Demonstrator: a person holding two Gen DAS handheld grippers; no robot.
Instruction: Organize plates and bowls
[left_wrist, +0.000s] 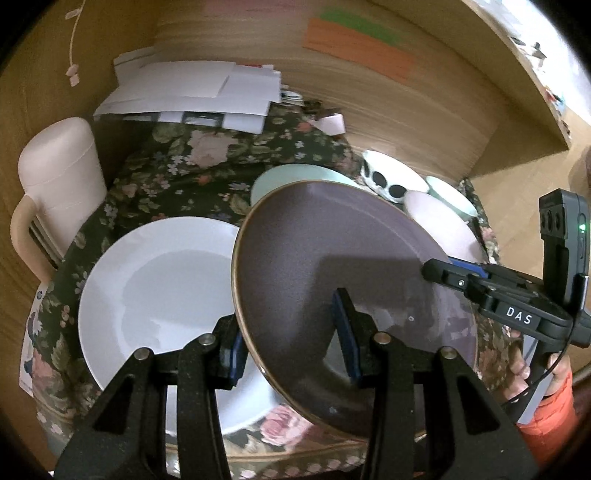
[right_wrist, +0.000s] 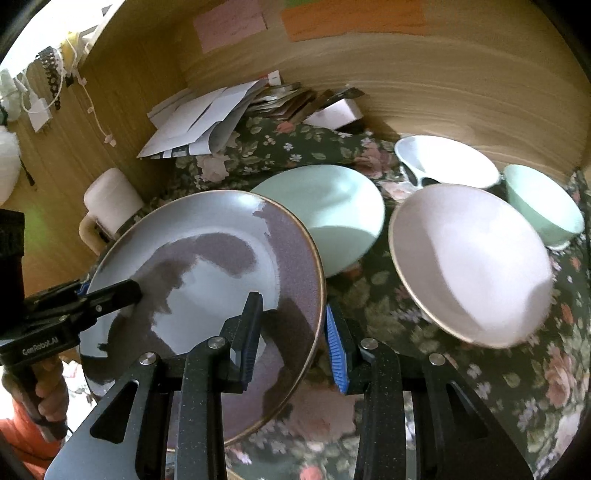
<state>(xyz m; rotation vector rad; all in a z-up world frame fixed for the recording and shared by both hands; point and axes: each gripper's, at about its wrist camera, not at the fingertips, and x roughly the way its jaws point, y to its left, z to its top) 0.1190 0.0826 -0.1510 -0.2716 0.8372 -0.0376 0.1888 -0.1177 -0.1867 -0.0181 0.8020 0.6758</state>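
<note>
Both tongs, left gripper (left_wrist: 291, 339) and right gripper (right_wrist: 293, 339), clamp the purple plate's (left_wrist: 314, 258) rim, carrying it; next, lower it onto the white plate (left_wrist: 155, 280).

Tally of dishes: two plates, four bowls.

Plates: one purple plate (left_wrist: 332, 266) with a brown rim and one white plate (left_wrist: 159, 295). Bowls: one pink bowl (right_wrist: 469, 266), two mint-green bowls (right_wrist: 332, 206) (right_wrist: 543, 203), and one white bowl with black spots (right_wrist: 443, 162). One cream jug (left_wrist: 59, 166) too.
</note>
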